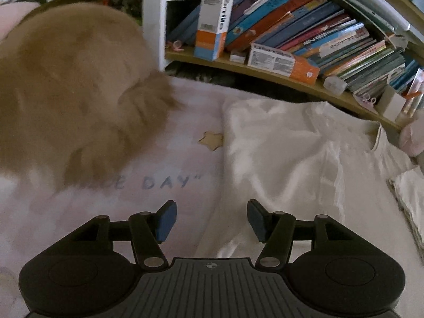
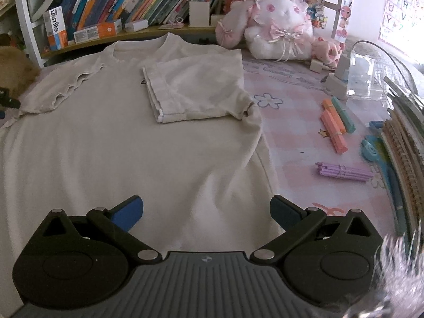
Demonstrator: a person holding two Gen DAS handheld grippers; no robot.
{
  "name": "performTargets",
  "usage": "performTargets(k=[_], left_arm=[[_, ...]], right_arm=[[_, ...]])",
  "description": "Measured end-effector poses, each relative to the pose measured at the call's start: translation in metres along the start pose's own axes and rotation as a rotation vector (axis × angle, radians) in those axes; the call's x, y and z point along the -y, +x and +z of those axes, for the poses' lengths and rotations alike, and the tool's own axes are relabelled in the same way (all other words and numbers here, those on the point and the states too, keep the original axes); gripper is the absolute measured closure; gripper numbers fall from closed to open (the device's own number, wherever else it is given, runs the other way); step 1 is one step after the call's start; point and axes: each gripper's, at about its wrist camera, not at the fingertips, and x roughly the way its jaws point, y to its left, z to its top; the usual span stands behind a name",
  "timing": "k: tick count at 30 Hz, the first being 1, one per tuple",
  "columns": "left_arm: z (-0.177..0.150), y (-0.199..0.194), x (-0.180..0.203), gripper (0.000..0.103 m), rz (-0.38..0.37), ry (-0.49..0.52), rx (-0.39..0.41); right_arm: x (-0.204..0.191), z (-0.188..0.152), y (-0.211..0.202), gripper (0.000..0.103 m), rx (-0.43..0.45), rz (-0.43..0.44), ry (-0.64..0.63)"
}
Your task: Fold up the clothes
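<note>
Right in front of us lies the cream-white short-sleeved cotton T-shirt [image 2: 111,143], spread flat on the pale pink printed sheet [image 2: 299,122] with its round neckline at the far end. In the right wrist view we see its right sleeve [image 2: 196,90] folded inward across the chest, the hemmed cuff lying near the middle of the shirt, while the left sleeve [image 2: 61,90] lies stretched outward, its edge rippled. In the left wrist view the same shirt fills the right half, wrinkled, with bare sheet and blurred lettering to its left.

Our right gripper [image 2: 206,213] hovers over the near hem with its blue-padded jaws spread wide and nothing between them. Our left gripper [image 1: 212,220] sits over the shirt's left edge, jaws parted and empty; whether its pads touch the cloth we cannot tell.

Further out, a fluffy brown plush shape [image 1: 69,84], blurred, lies on the sheet at the far left. To the right of the shirt are bundles of orange, green and purple sticks [image 2: 334,129] and a stack of spiral notebooks [image 2: 405,143] at the right edge. At the far side a white and pink stuffed rabbit [image 2: 278,26] sits near the sheet's far edge, beside a wooden shelf [image 2: 148,30] carrying a row of leaning books [image 2: 137,0] and white-and-orange cartons.
</note>
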Motion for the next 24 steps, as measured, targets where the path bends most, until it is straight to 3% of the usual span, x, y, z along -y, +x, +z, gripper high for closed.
performTargets(k=[7, 11, 14, 15, 16, 17, 21, 24], left_arm=[[0.040, 0.035, 0.011, 0.044, -0.030, -0.024, -0.020], [0.052, 0.056, 0.011, 0.052, -0.030, -0.065, -0.035], [0.057, 0.068, 0.009, 0.069, -0.017, -0.096, -0.030], [0.058, 0.070, 0.009, 0.079, -0.014, -0.097, -0.027], [0.058, 0.071, 0.010, 0.097, -0.017, -0.086, -0.028], [0.057, 0.072, 0.010, 0.103, -0.020, -0.075, -0.028], [0.053, 0.070, 0.013, 0.103, -0.026, 0.018, -0.014], [0.055, 0.069, 0.006, 0.103, -0.009, 0.015, -0.009]], right_arm=[[-0.003, -0.001, -0.002, 0.000, -0.014, -0.027, -0.006], [-0.005, -0.002, -0.003, 0.000, -0.028, -0.046, -0.013], [-0.005, -0.003, -0.002, 0.000, -0.045, -0.066, -0.008], [-0.006, -0.003, -0.002, 0.000, -0.047, -0.073, -0.005], [-0.006, -0.003, -0.002, 0.000, -0.049, -0.079, -0.003], [-0.007, -0.003, -0.002, 0.000, -0.051, -0.084, 0.001], [-0.012, -0.002, 0.000, 0.000, -0.053, -0.091, 0.015], [-0.017, -0.002, 0.001, 0.000, -0.052, -0.089, 0.011]])
